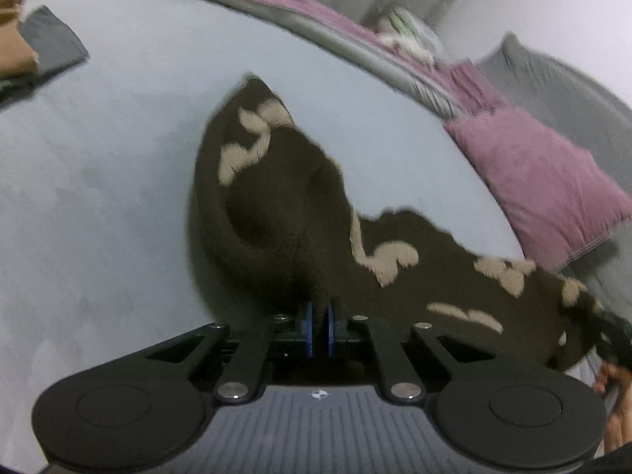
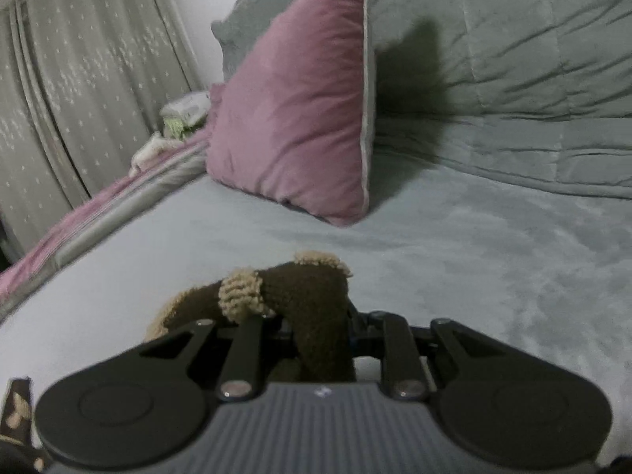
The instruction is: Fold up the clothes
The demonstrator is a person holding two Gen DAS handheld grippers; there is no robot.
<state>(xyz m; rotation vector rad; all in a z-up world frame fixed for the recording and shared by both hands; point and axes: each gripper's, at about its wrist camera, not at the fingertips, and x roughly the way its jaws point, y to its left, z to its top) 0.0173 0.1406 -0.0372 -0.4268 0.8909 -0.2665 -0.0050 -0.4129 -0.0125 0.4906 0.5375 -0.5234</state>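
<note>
Pinching the brown sweater (image 1: 284, 205) (bed (image 1: 98, 197) beneath), both hand-held grippers, left (image 1: 320, 330) and right (image 2: 316, 339).

Your left wrist camera is sitting just behind the left gripper (image 1: 320, 330) and looking forward and down along its fingers, so you are seeing the pale bed surface (image 1: 110, 181) from above and close up, with the brown patterned garment (image 1: 276, 205) filling the middle of the frame. Your right wrist camera is riding low behind the right gripper (image 2: 316, 339), facing nearly level across the bed toward the grey quilt (image 2: 513, 59) and the curtain (image 2: 79, 79). Both views are sharing the pink pillow (image 1: 541, 185), the garment and the bed; the left view is catching the pillow at its right edge, while the right view is facing it head on.
</note>
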